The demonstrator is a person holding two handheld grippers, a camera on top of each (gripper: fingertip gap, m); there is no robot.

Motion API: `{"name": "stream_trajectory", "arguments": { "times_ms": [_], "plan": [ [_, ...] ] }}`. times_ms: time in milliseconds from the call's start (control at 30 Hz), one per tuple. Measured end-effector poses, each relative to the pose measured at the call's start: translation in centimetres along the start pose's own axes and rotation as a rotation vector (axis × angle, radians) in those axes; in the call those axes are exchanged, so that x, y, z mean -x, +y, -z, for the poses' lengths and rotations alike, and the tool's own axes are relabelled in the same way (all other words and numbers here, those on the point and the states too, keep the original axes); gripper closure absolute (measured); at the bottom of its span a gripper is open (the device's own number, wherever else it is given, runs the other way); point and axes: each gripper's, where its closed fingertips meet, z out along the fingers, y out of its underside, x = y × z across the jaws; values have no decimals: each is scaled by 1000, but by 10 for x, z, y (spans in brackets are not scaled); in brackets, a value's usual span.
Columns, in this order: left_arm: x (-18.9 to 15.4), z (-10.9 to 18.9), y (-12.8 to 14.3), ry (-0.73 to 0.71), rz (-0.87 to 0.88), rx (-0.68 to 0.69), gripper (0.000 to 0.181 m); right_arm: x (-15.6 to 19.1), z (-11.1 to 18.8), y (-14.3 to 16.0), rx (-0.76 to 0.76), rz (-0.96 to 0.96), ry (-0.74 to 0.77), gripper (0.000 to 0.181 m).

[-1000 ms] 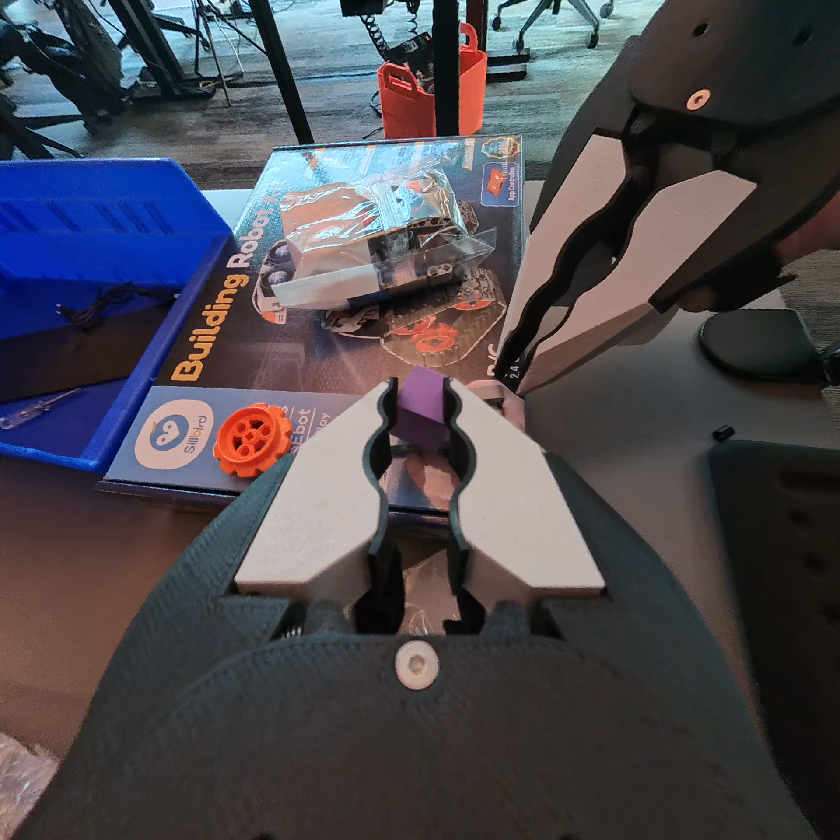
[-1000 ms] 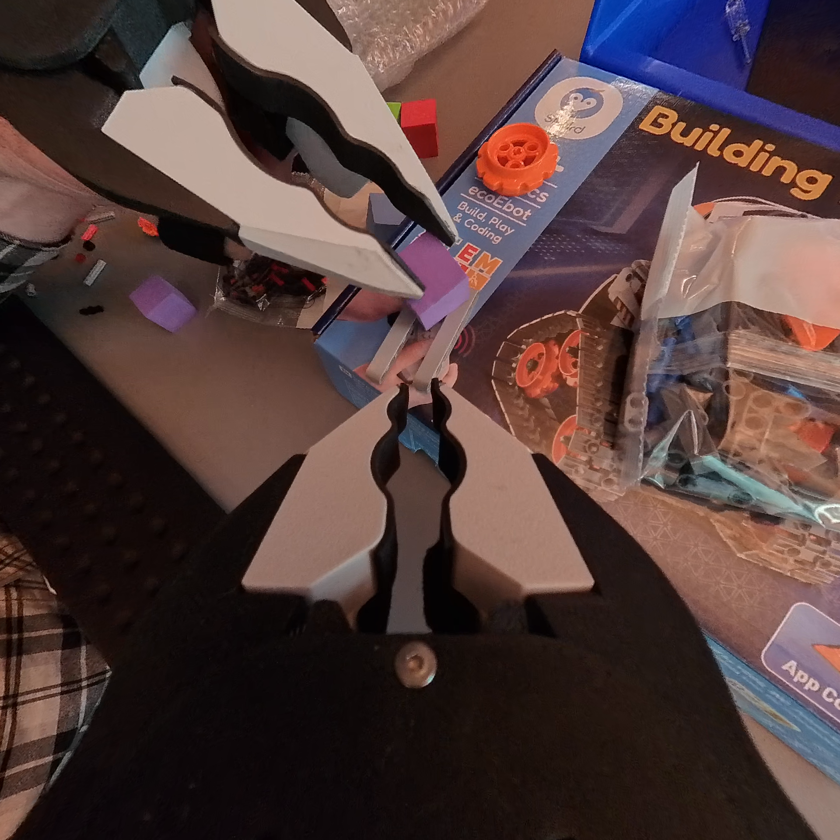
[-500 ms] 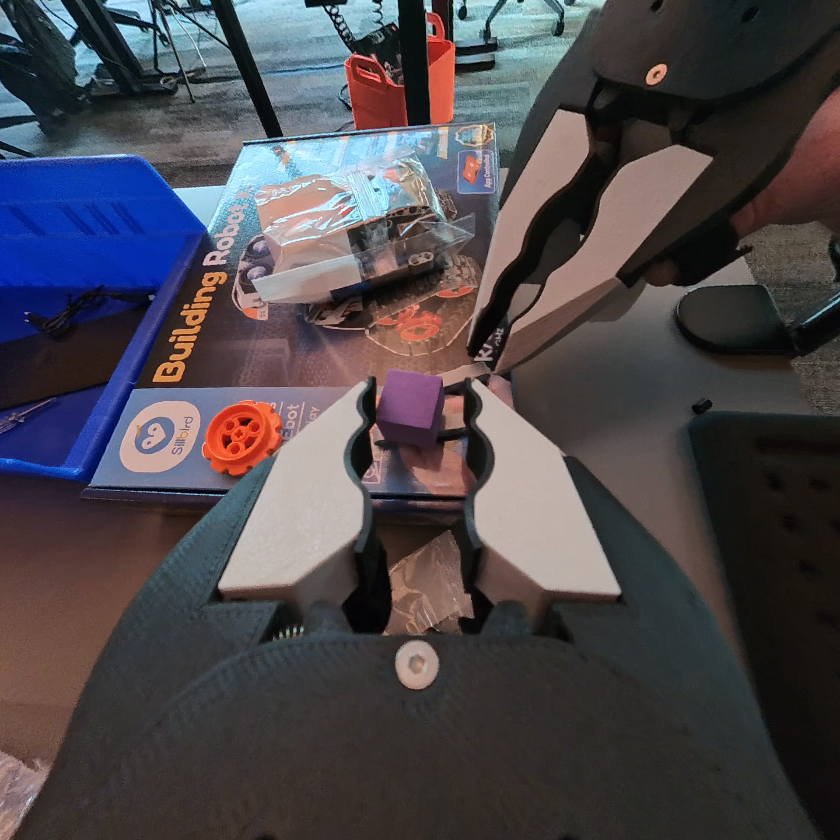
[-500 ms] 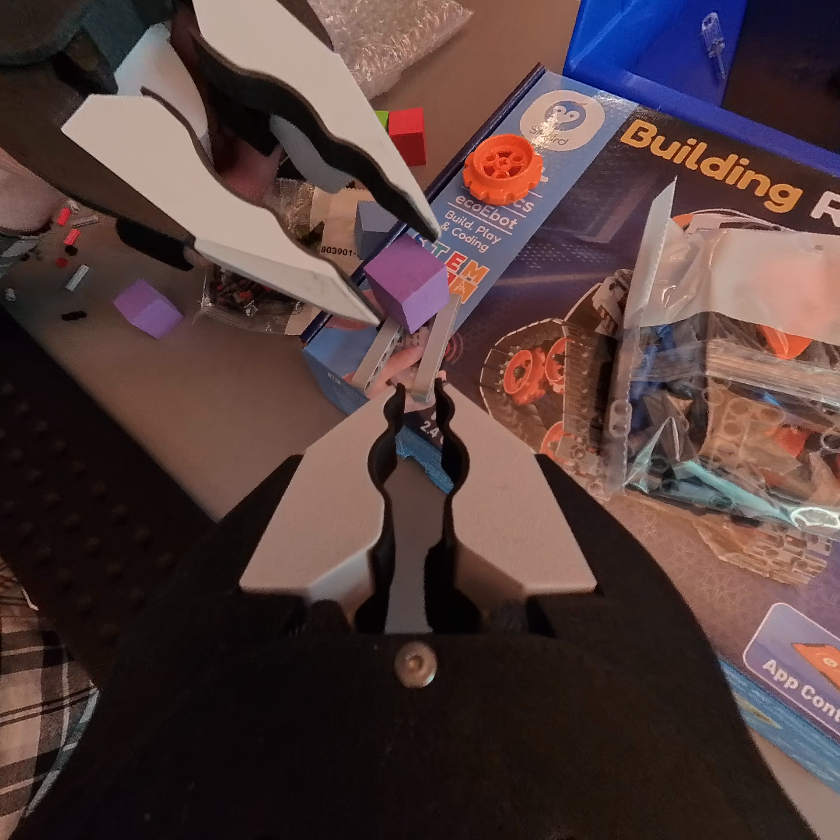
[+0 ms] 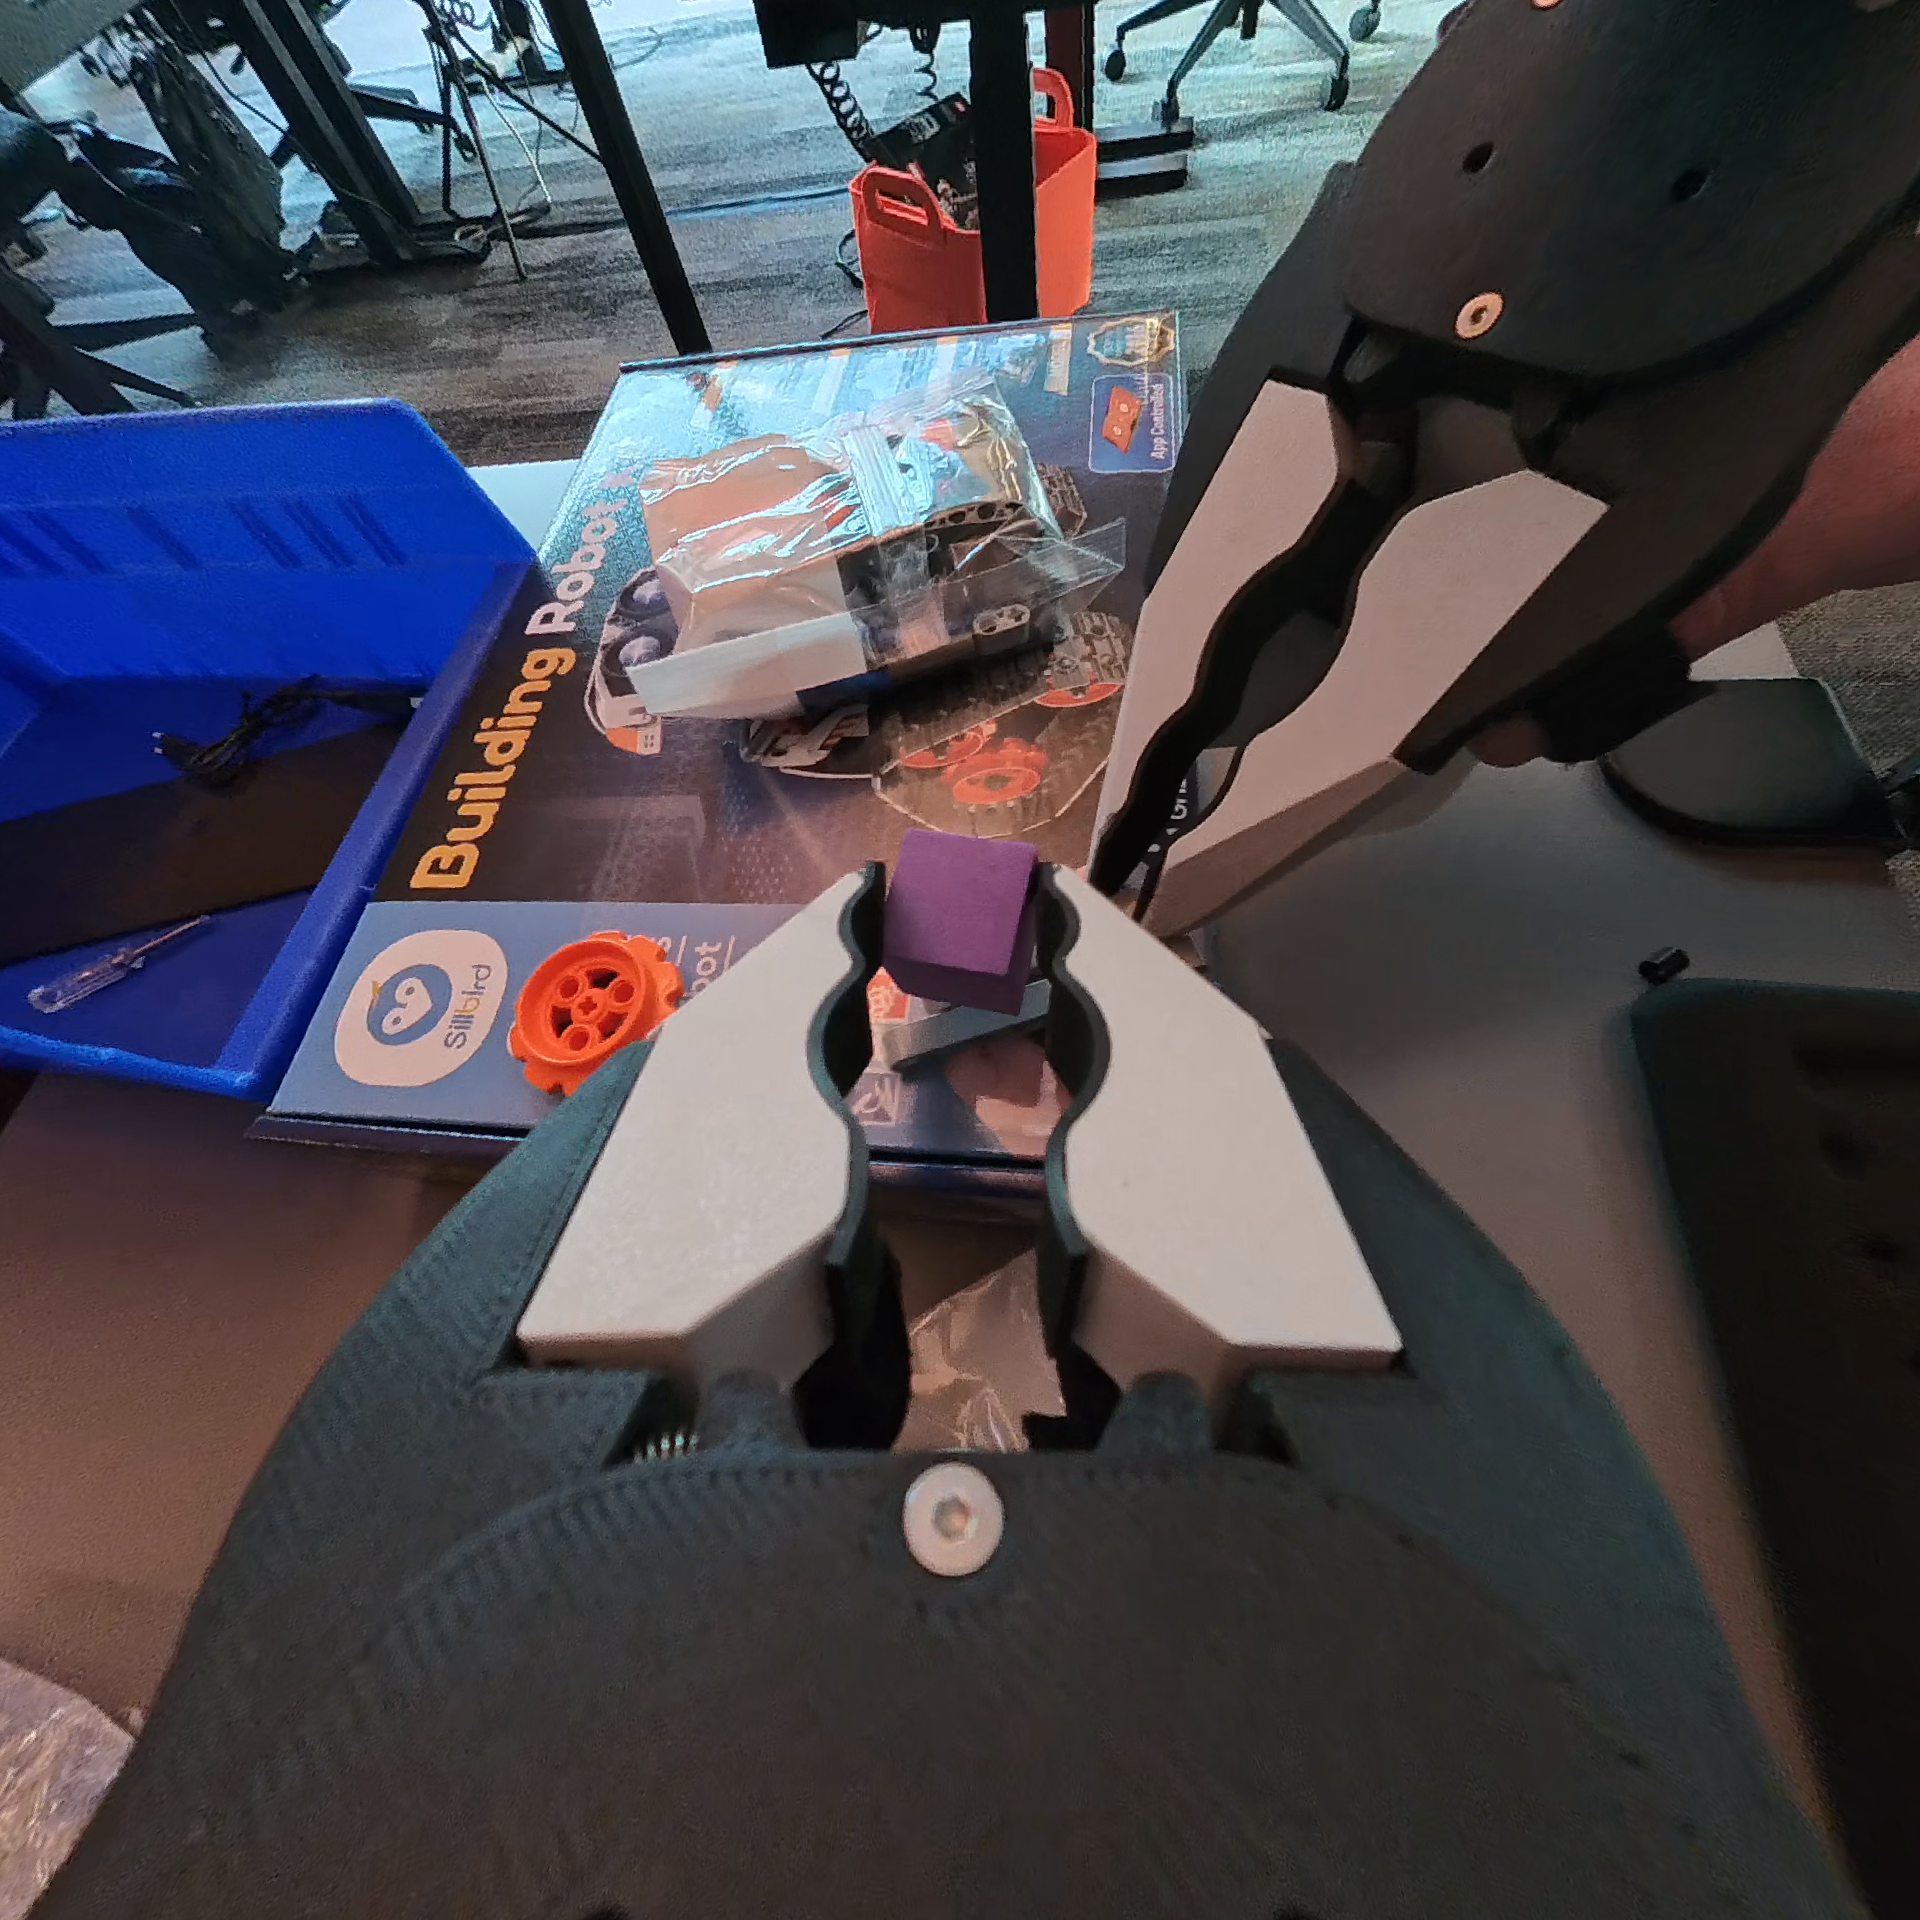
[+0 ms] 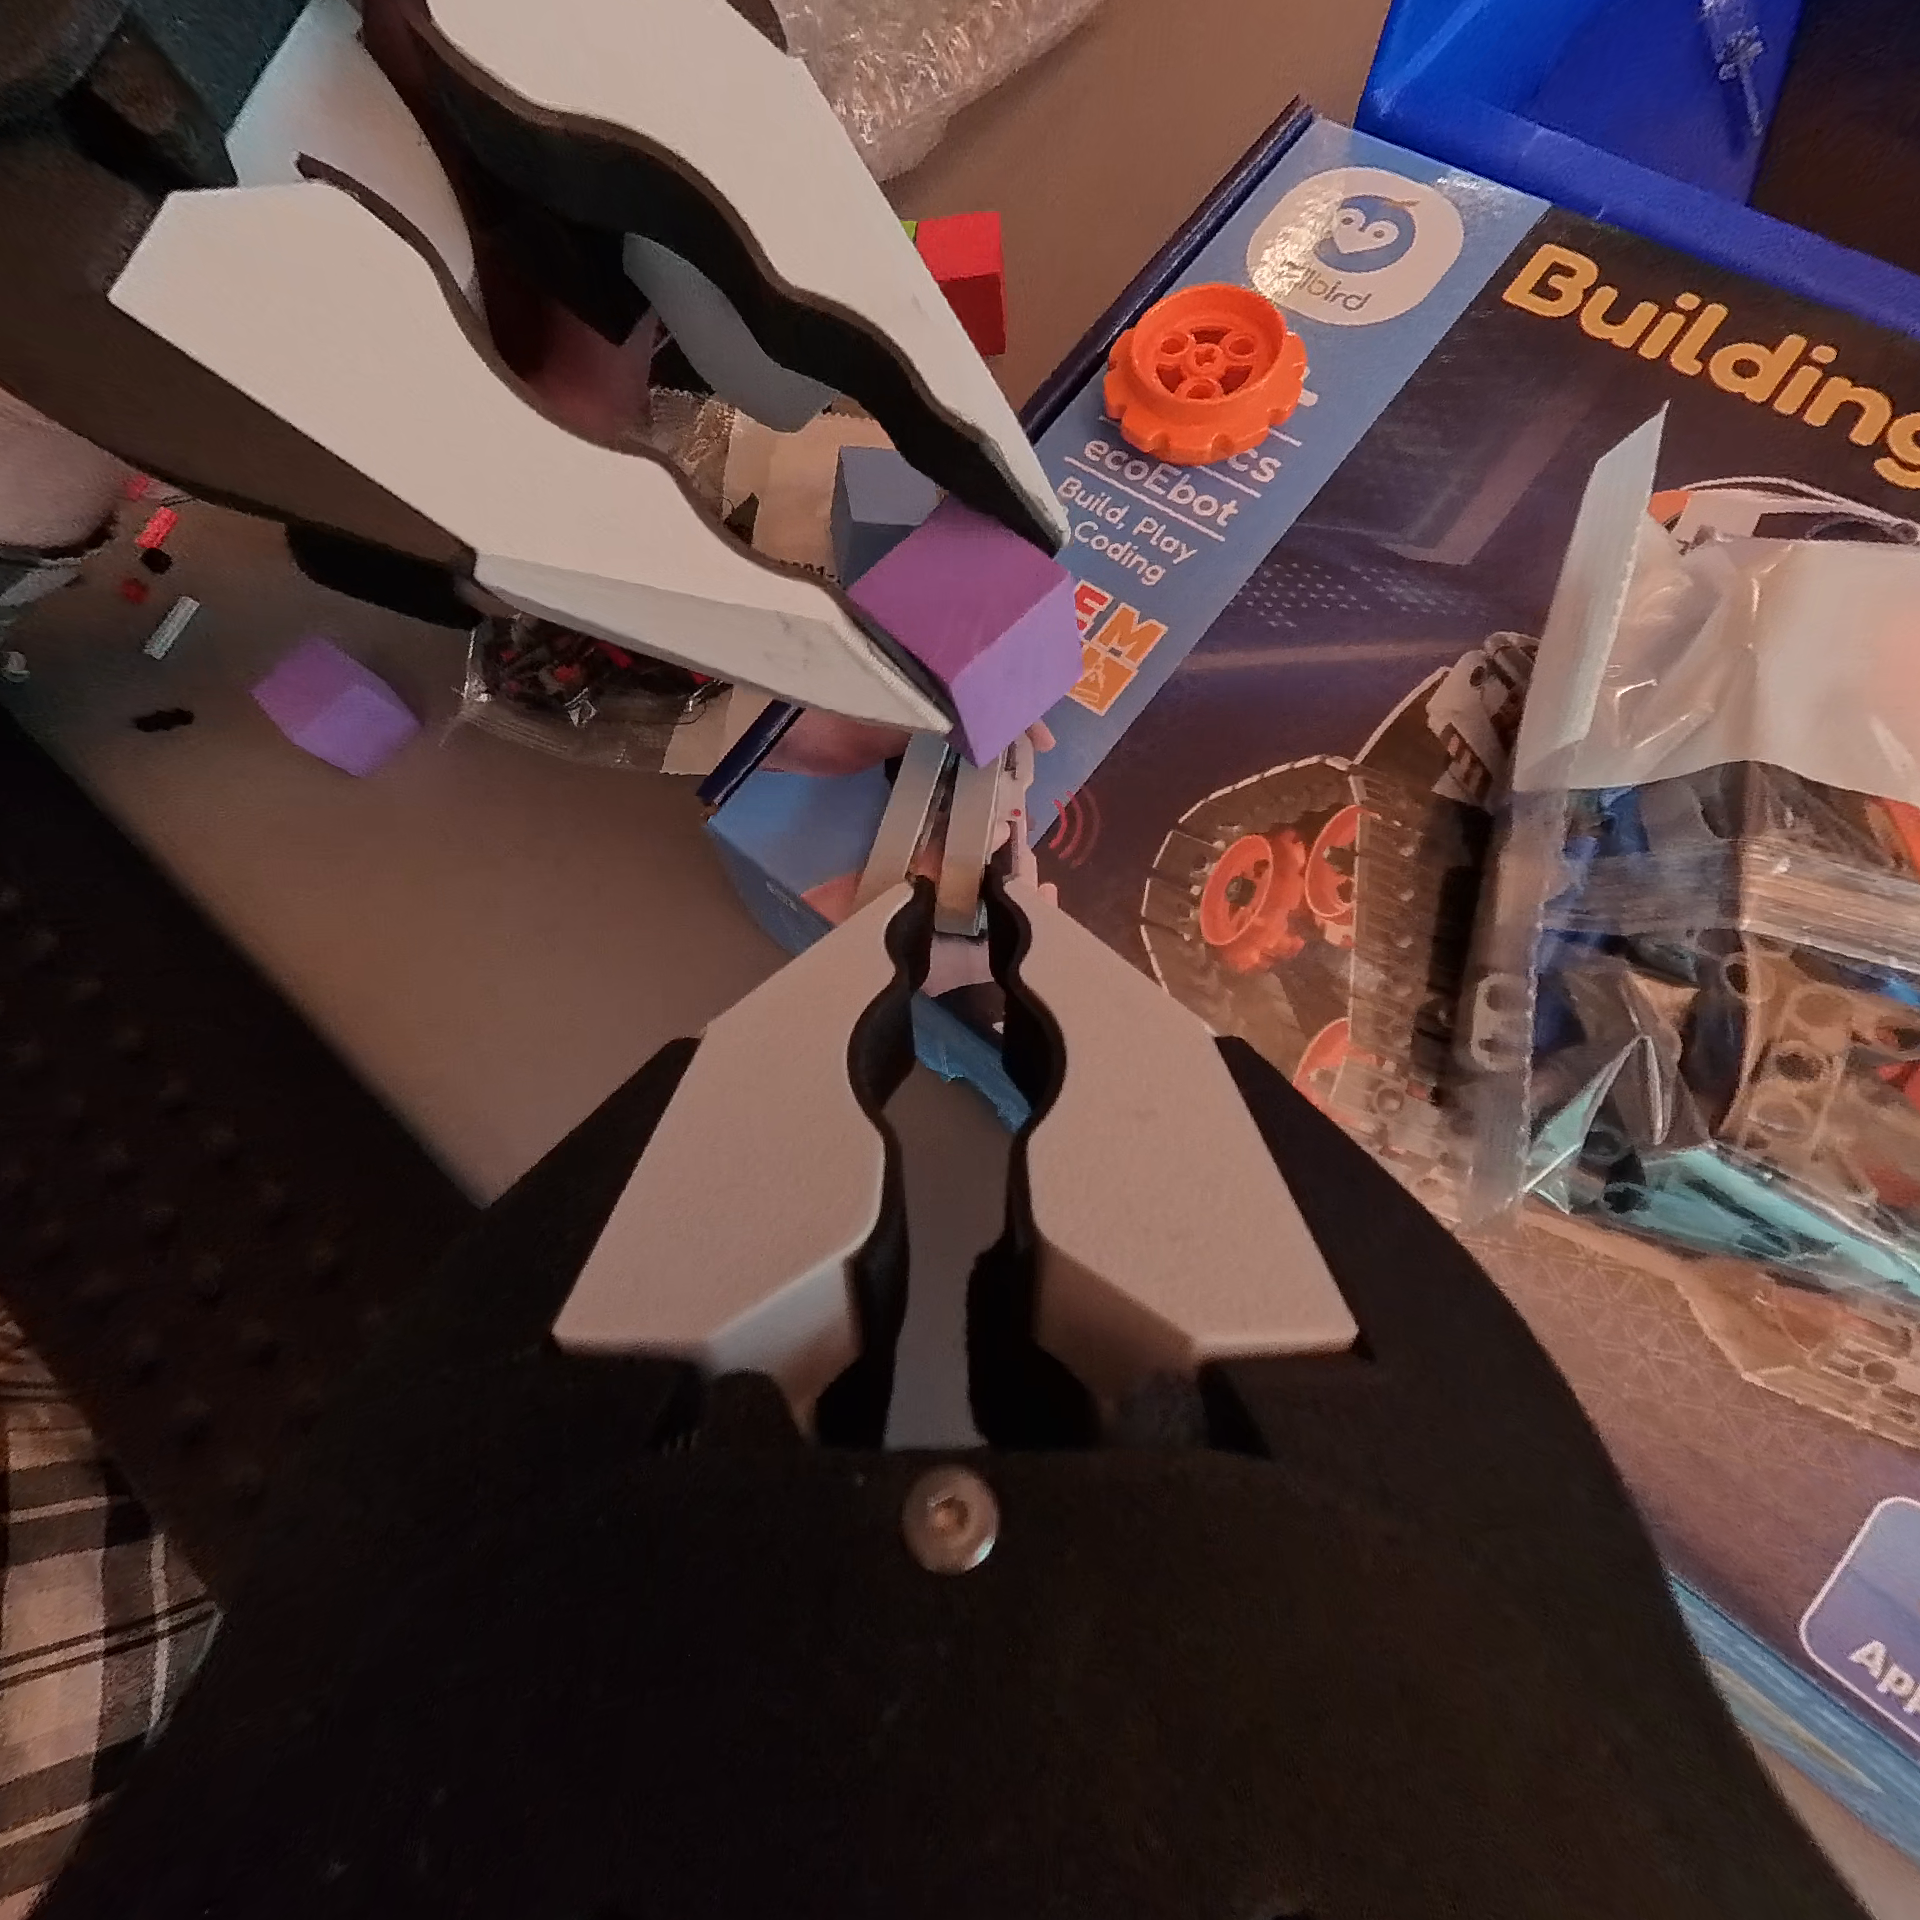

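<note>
My left gripper [image 5: 956,883] is shut on a dark purple cube [image 5: 961,935] at its fingertips, just above the near corner of a toy kit box [image 5: 727,831]. In the right wrist view it [image 6: 992,623] comes in from the upper left with the cube [image 6: 971,644]. My right gripper [image 6: 956,899] is shut on two thin grey beams [image 6: 930,821] whose far ends reach under the cube. In the left wrist view it [image 5: 1138,904] points down at the right, and a grey beam [image 5: 956,1039] shows below the cube.
An orange wheel [image 5: 587,1013] and a clear bag of parts [image 5: 862,582] lie on the box. A blue bin [image 5: 208,623] holds a screwdriver [image 5: 114,961]. A light purple cube [image 6: 332,707], a red cube [image 6: 966,270], a blue cube [image 6: 873,509] and a small parts bag [image 6: 582,665] lie on the table. Across from one pair of fingers to the other is roughly 5 centimetres.
The left jaws stand wider than a second ago and the purple cube has turned between them. The right gripper has brought the grey beams closer under the cube.
</note>
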Motion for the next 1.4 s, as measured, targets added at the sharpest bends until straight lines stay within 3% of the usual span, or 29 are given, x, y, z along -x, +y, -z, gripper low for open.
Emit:
{"name": "stream_trajectory", "arguments": {
  "times_ms": [667,1000,1400],
  "plan": [
    [-3,5,2,-14,3,25,154,22,2,-1,-19,-28,-101,168],
    [-5,5,3,-7,0,28,154,11,7,-6,-70,-49,-59,167],
    [4,10,4,-29,7,24,154,9,-7,-7,-36,-18,-35,163]
  ]
}}
